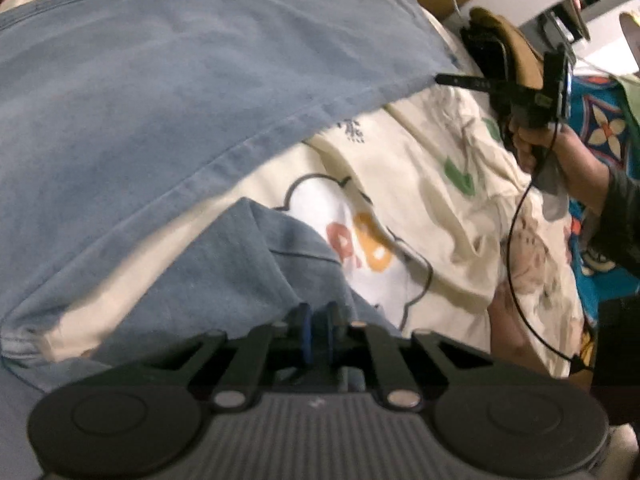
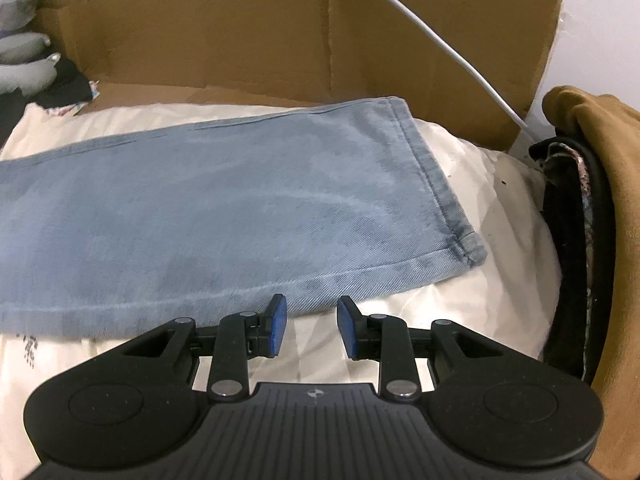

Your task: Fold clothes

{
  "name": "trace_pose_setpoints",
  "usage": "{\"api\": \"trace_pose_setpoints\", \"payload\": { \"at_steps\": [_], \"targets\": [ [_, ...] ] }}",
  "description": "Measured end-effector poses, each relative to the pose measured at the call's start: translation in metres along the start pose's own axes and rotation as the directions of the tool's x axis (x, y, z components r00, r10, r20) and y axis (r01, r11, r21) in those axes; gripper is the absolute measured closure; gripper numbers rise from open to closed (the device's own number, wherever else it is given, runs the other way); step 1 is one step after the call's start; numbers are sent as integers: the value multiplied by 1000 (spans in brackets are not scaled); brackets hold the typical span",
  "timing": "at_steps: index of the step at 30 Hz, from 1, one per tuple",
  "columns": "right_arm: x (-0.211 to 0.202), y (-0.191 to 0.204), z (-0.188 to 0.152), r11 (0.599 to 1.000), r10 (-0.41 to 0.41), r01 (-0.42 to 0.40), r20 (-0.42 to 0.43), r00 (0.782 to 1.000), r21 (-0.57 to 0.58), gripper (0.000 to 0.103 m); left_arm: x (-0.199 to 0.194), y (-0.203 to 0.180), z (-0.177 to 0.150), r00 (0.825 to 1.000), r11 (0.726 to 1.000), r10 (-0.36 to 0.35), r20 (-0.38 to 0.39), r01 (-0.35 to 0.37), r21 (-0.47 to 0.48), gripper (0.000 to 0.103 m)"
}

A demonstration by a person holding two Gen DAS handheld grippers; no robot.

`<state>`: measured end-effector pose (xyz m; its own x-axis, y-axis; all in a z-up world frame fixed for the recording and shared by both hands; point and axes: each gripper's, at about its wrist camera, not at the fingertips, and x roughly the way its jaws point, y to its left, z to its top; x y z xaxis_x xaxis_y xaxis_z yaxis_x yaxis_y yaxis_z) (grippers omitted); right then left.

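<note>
Light blue jeans (image 1: 168, 92) lie spread across a cream printed bedsheet (image 1: 420, 184). At the bottom of the left wrist view my left gripper (image 1: 318, 334) has its blue pads drawn close together on a bunched, raised fold of the jeans. In the right wrist view one leg of the jeans (image 2: 224, 208) lies flat, its hem (image 2: 436, 188) to the right. My right gripper (image 2: 312, 330) stands open at the leg's near edge, and its pads (image 2: 278, 326) press on nothing. A hand (image 1: 560, 152) holds the right gripper (image 1: 442, 79), whose tip sits by the hem corner.
A cardboard box wall (image 2: 280, 32) stands behind the bed, with a white cable (image 2: 440, 44) running across it. At the right, a brown garment (image 2: 608, 184) lies over dark folded clothes (image 2: 568, 248). Blue patterned fabric (image 1: 604, 128) lies past the sheet's right edge.
</note>
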<state>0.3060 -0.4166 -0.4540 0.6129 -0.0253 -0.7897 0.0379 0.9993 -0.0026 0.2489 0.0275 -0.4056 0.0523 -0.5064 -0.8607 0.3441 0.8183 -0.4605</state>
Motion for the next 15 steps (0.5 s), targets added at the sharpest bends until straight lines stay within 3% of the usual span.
{"api": "trace_pose_setpoints", "payload": {
  "at_steps": [7, 10, 13, 15],
  "targets": [
    [3, -14, 7, 997, -37, 37, 11, 999, 68, 68, -29, 6, 14, 985, 999, 38, 166, -32, -38, 85],
    [8, -19, 14, 997, -67, 66, 27, 997, 49, 68, -38, 16, 25, 968, 995, 88, 234, -74, -68, 85],
    [18, -22, 23, 997, -81, 81, 33, 996, 4, 68, -34, 30, 34, 934, 980, 180, 308, -142, -142, 84],
    [24, -24, 28, 995, -93, 94, 34, 995, -23, 68, -25, 39, 38, 926, 968, 230, 301, -185, -169, 84]
  ]
}}
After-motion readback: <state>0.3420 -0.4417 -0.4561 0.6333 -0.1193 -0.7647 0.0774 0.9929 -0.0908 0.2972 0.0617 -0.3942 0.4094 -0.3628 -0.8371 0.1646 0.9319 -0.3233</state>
